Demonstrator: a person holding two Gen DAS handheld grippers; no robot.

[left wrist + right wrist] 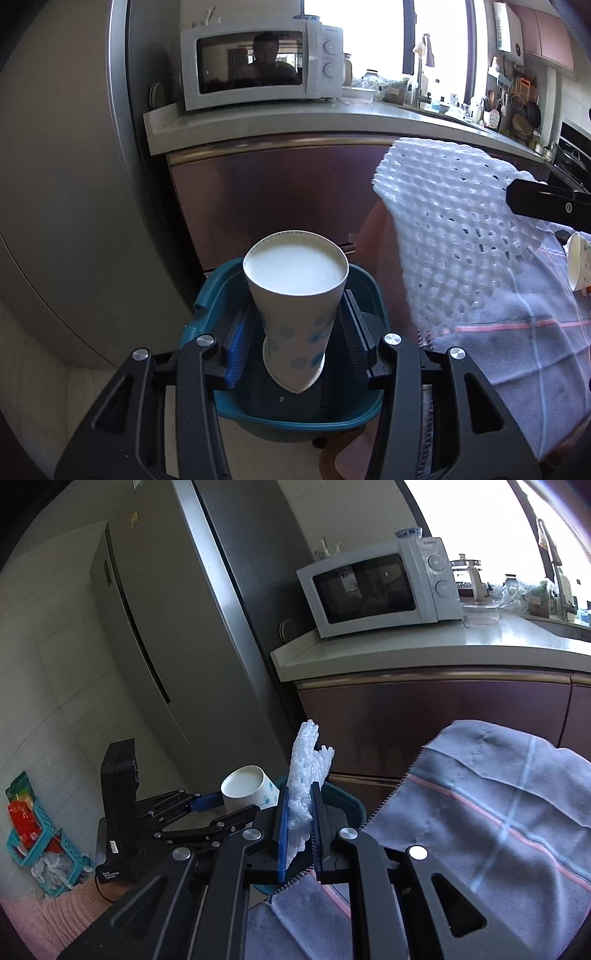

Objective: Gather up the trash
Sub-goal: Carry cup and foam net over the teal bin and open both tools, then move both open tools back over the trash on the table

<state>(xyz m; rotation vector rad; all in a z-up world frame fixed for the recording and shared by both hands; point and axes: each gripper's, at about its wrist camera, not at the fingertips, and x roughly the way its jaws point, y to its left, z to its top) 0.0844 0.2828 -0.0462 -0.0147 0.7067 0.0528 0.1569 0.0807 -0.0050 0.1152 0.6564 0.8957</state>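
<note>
Two pieces of trash, each held above the teal bin (207, 295): left gripper (291, 339), half open, clamps a paper cup (295, 295); right gripper (299, 823), nearly closed, pinches foam netting (308, 771). Neither is dropped yet; another cup (578, 264) waits at the cloth-covered table's (517, 350) edge.

Paper cup (295, 295) hides most of the bin (369, 291).
</note>
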